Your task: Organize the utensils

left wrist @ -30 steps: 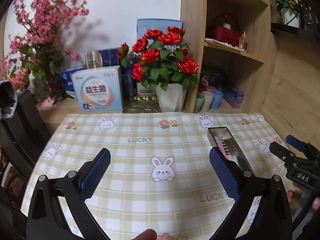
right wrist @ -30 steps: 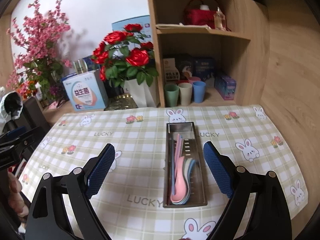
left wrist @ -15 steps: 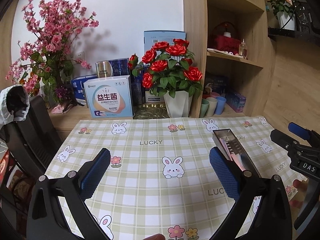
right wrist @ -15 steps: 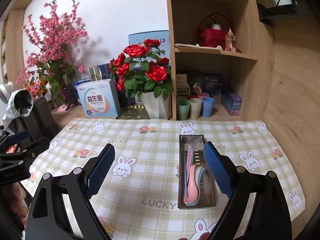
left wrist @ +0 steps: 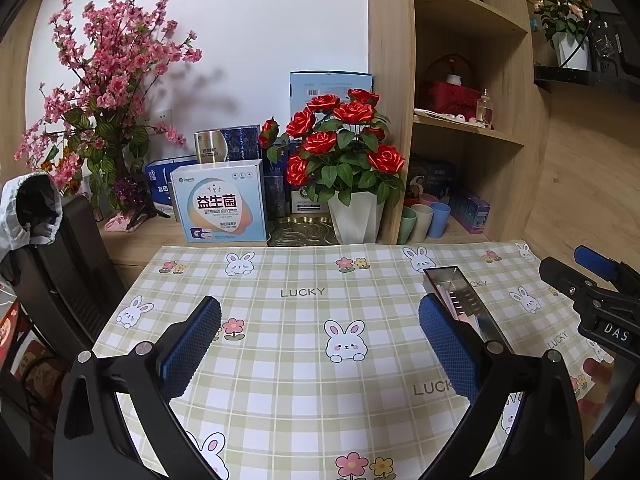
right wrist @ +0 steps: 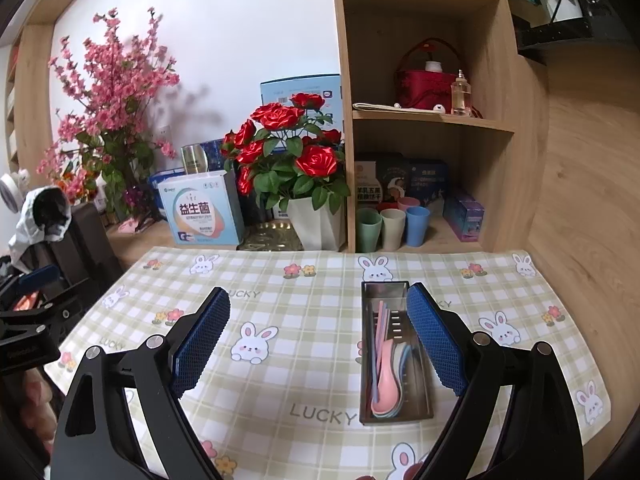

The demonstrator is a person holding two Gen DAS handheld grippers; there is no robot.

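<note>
Hovering above the desk (right wrist: 304, 364), both grippers, left (left wrist: 320, 354) and right (right wrist: 320, 340), gape wide, holding nothing. Spoons (right wrist: 386, 376) lie in a metal tray (right wrist: 425, 394) near the desk's right edge

The tablecloth (right wrist: 320, 360) is pale green and white check — printed with white rabbits, small pink and yellow flowers and grey "LUCKY" lettering. The silver tray (right wrist: 394, 414) holds pink and pale blue spoons (right wrist: 386, 380). Both grippers — left (left wrist: 320, 350) and right (right wrist: 318, 338) — are black with blue pads.
</note>
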